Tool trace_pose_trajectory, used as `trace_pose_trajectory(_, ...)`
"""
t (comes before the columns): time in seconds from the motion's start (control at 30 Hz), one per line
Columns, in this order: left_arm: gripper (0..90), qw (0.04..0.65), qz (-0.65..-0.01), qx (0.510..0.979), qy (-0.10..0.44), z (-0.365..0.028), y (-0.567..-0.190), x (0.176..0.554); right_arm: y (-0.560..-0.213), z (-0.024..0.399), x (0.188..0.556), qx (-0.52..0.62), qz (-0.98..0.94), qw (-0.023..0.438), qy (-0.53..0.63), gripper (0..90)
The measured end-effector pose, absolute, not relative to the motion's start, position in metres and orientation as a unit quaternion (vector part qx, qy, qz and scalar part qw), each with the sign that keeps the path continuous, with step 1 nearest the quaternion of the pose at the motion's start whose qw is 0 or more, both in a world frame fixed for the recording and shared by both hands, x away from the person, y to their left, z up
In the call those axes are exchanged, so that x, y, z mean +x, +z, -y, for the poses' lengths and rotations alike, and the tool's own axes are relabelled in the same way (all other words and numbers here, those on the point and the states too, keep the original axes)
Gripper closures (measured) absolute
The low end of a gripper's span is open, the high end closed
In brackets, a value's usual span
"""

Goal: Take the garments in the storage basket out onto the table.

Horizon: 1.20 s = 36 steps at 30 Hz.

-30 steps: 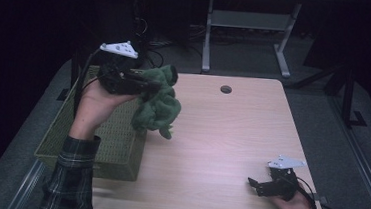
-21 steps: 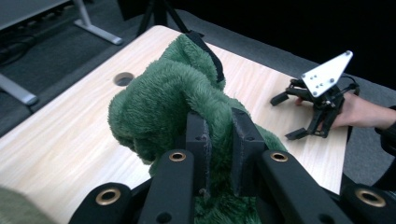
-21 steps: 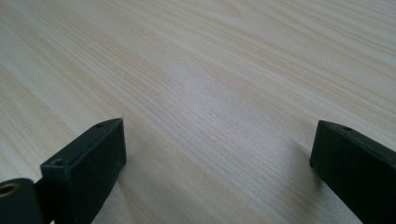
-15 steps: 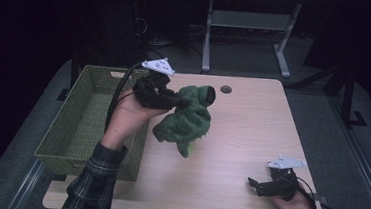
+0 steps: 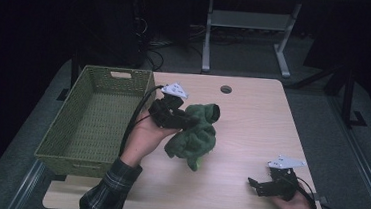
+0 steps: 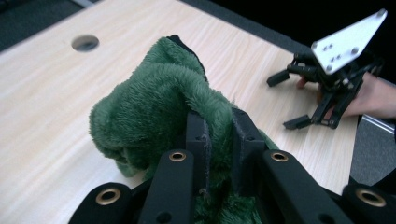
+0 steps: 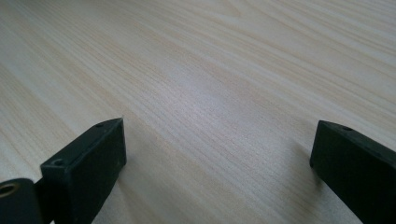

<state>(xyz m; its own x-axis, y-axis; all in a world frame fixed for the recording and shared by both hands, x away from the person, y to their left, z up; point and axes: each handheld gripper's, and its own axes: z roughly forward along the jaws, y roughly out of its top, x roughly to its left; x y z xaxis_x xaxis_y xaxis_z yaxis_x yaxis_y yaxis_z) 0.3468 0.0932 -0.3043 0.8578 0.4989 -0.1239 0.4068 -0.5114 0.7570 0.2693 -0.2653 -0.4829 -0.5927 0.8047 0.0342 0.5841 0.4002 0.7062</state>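
Observation:
A fuzzy green garment (image 5: pixel 195 135) hangs bunched over the middle of the wooden table (image 5: pixel 252 120), its lower end touching the tabletop. My left gripper (image 5: pixel 188 121) is shut on a fold of it near the top. In the left gripper view both jaws pinch the green garment (image 6: pixel 159 102), with my left gripper (image 6: pixel 219 140) buried in the pile. My right gripper (image 5: pixel 253 186) rests low at the table's front right corner, open with nothing in it. The right gripper view has my right gripper (image 7: pixel 217 154) with jaws wide apart over bare wood.
A green woven basket (image 5: pixel 77 148) stands on the table's left side, its inside bare. A round cable hole (image 5: pixel 226 89) sits near the far edge. Dark floor, cables and a desk frame (image 5: pixel 249 34) lie beyond the table.
My left hand has carried the green garment from above the basket rightward and down to the table's middle, where it now touches the wood. The right gripper has stayed put.

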Motion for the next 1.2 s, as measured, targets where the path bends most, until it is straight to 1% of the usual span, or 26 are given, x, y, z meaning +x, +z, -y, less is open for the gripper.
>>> trace_pose_trajectory(0.2, 79.3, 0.408, -0.269, 0.871, 0.043, -0.080, -0.332, 0.345, -0.483, 0.265, 0.269, 0.423, -0.822, 0.159, 0.348, 3.2)
trace_pose_trajectory(0.3, 79.0, 0.399, -0.279, 0.873, 0.027, -0.068, -0.356, 0.345, -0.483, 0.265, 0.269, 0.422, -0.822, 0.159, 0.348, 3.2)
trace_pose_trajectory(0.43, 78.7, 0.385, -0.272, 0.882, 0.017, -0.060, -0.372, 0.345, -0.483, 0.265, 0.269, 0.422, -0.822, 0.159, 0.348, 3.2)
trace_pose_trajectory(0.53, 78.3, 0.386, -0.268, 0.883, 0.007, -0.046, -0.388, 0.345, -0.483, 0.265, 0.269, 0.422, -0.822, 0.159, 0.348, 3.2)
trace_pose_trajectory(0.87, 76.8, 0.393, -0.257, 0.883, -0.001, -0.011, -0.411, 0.350, -0.483, 0.265, 0.269, 0.422, -0.822, 0.159, 0.348, 3.2)
trace_pose_trajectory(0.93, 76.8, 0.390, -0.258, 0.884, -0.011, -0.001, -0.423, 0.353, -0.483, 0.265, 0.269, 0.422, -0.822, 0.159, 0.348, 3.2)
trace_pose_trajectory(1.1, 76.8, 0.383, -0.261, 0.886, -0.025, 0.006, -0.435, 0.356, -0.483, 0.265, 0.269, 0.422, -0.822, 0.159, 0.348, 3.2)
trace_pose_trajectory(1.2, 74.3, 0.380, -0.261, 0.887, -0.030, 0.006, -0.438, 0.357, -0.483, 0.265, 0.269, 0.422, -0.822, 0.159, 0.348, 3.2)
